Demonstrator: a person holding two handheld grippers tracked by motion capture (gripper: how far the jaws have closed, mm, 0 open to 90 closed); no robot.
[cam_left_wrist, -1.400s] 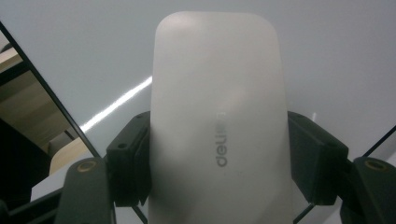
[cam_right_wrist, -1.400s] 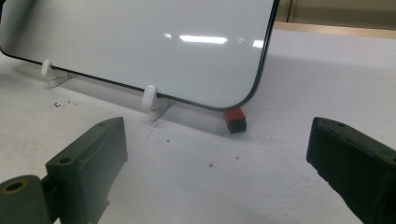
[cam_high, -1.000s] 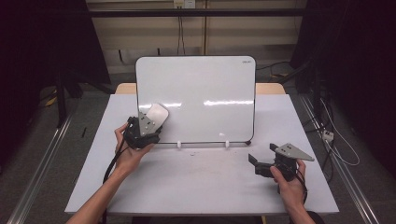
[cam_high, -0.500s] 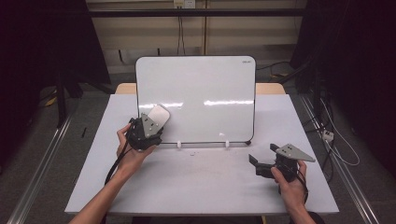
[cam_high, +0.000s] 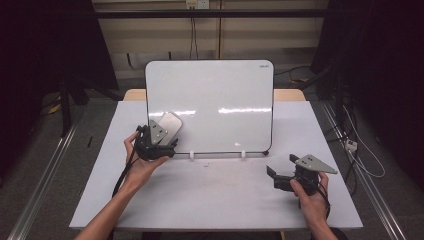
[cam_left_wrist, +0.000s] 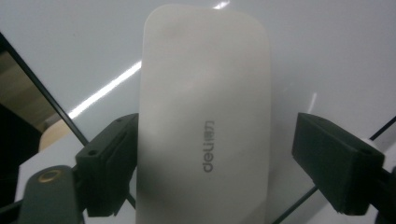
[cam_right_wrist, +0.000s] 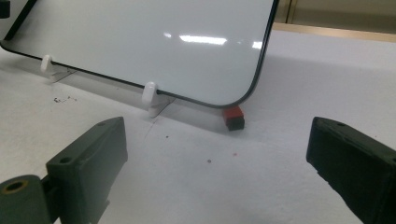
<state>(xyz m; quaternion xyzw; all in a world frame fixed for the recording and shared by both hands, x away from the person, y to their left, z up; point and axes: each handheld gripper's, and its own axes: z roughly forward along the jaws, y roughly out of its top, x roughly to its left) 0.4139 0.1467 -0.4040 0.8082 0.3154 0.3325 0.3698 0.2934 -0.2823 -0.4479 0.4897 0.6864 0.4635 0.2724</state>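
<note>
A white Deli eraser (cam_high: 170, 122) (cam_left_wrist: 205, 116) lies flat against the lower left of the upright whiteboard (cam_high: 210, 100) (cam_right_wrist: 140, 42). My left gripper (cam_high: 166, 134) (cam_left_wrist: 212, 168) sits around its lower end, and its jaws have just been opening. The eraser is between them, with one pad at its edge and the other standing clear, so the gripper is open. At the table's right front, my right gripper (cam_high: 281, 167) (cam_right_wrist: 215, 163) rests open with nothing between its jaws, aimed at the board's lower right corner.
The whiteboard stands on two white clip feet (cam_high: 191, 155) (cam_right_wrist: 149, 95) on the white table (cam_high: 215, 205). A small red and black block (cam_right_wrist: 233, 117) lies under the board's lower right corner. Dark specks dot the table in front.
</note>
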